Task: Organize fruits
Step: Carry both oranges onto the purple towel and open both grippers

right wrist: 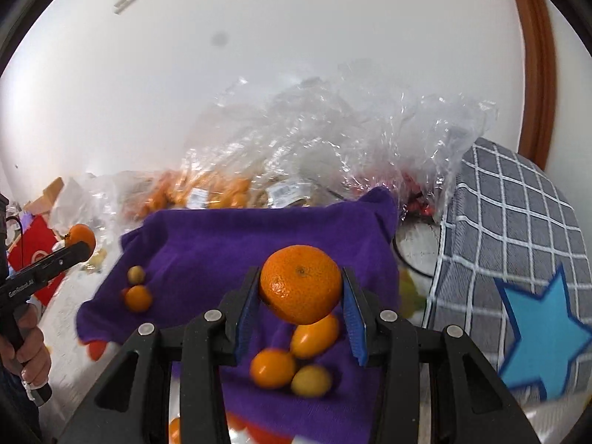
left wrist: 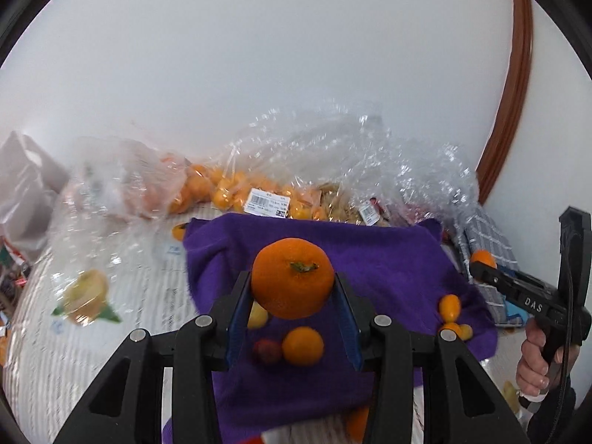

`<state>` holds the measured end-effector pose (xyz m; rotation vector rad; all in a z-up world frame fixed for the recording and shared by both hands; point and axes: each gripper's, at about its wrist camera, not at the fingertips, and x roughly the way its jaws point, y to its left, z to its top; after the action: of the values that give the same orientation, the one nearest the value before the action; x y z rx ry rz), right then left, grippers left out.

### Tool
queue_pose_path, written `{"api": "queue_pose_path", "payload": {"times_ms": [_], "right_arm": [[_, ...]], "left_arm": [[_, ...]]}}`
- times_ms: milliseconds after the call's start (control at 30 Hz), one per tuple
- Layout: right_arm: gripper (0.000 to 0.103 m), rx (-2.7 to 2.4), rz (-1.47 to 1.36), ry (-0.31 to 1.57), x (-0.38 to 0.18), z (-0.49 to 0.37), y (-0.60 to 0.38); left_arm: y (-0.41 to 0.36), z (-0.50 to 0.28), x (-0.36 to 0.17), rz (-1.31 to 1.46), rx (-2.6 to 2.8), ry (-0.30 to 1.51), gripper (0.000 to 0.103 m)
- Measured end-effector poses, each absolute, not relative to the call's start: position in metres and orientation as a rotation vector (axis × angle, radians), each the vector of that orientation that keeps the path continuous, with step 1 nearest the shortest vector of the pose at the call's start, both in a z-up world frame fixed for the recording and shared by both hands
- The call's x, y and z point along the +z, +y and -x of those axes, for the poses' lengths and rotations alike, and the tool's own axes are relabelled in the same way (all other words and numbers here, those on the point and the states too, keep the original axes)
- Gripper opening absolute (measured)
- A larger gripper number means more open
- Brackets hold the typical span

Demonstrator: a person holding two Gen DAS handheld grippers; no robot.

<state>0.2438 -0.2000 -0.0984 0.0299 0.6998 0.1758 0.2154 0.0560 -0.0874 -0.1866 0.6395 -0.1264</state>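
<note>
Left wrist view:
- My left claw point(left wrist: 294, 290) is clenched on a stemmed mandarin point(left wrist: 292, 277) at frame centre, held clear above the purple towel point(left wrist: 388, 259).
- The blue pads point(left wrist: 239, 310) touch only the fruit's sides, and its lower half hangs free. I judge that a jolt could roll it out, onto the small orange point(left wrist: 302, 346) and the reddish fruit point(left wrist: 267, 350) below.
- Squeezing harder could bruise the soft peel.
- Kumquats point(left wrist: 449, 305) lie loose at the towel's right edge, where a careless pass could knock them off.
- Crinkled clear bags point(left wrist: 333, 155) of oranges crowd the back, just beyond the towel, and a printed bag point(left wrist: 87, 296) lies at lower left. They block any set-down there.
- My right claw point(left wrist: 481, 270) shows at the right edge, gripping its own fruit.

Right wrist view:
- My right claw point(right wrist: 300, 290) is clenched on a second mandarin point(right wrist: 300, 283), centre frame, above the towel point(right wrist: 222, 244).
- Directly beneath sit three loose fruits point(right wrist: 314, 335) touching one another, which a dropped mandarin could scatter.
- The grey checked cushion point(right wrist: 518, 229) with its blue star point(right wrist: 544, 333) fills the right side, just beside the towel, and hems in my swing.
- My left claw point(right wrist: 79, 249) reaches in from the left edge. With both claws loaded over one towel, I could clip one against the other.
- Two small fruits point(right wrist: 137, 292) rest on the towel's left part.
</note>
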Motion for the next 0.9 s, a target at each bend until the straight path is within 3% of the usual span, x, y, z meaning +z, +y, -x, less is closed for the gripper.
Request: {"api": "queue_pose_path", "payload": {"times_ms": [267, 667, 900], "right_arm": [[0.042, 0.162, -0.064, 0.810, -0.132, -0.295, -0.210], [0.042, 0.158, 0.018, 0.901, -0.157, -0.307, -0.194], [0.053, 0.145, 0.027, 0.870, -0.146, -0.295, -0.192]], "left_arm": [[0.040, -0.264, -0.118, 0.156, -0.131, 0.750, 0.041], [0.042, -0.271, -0.136, 0.133, -0.135, 0.816, 0.041], [0.040, -0.269, -0.133, 0.119, -0.145, 0.836, 0.044]]}}
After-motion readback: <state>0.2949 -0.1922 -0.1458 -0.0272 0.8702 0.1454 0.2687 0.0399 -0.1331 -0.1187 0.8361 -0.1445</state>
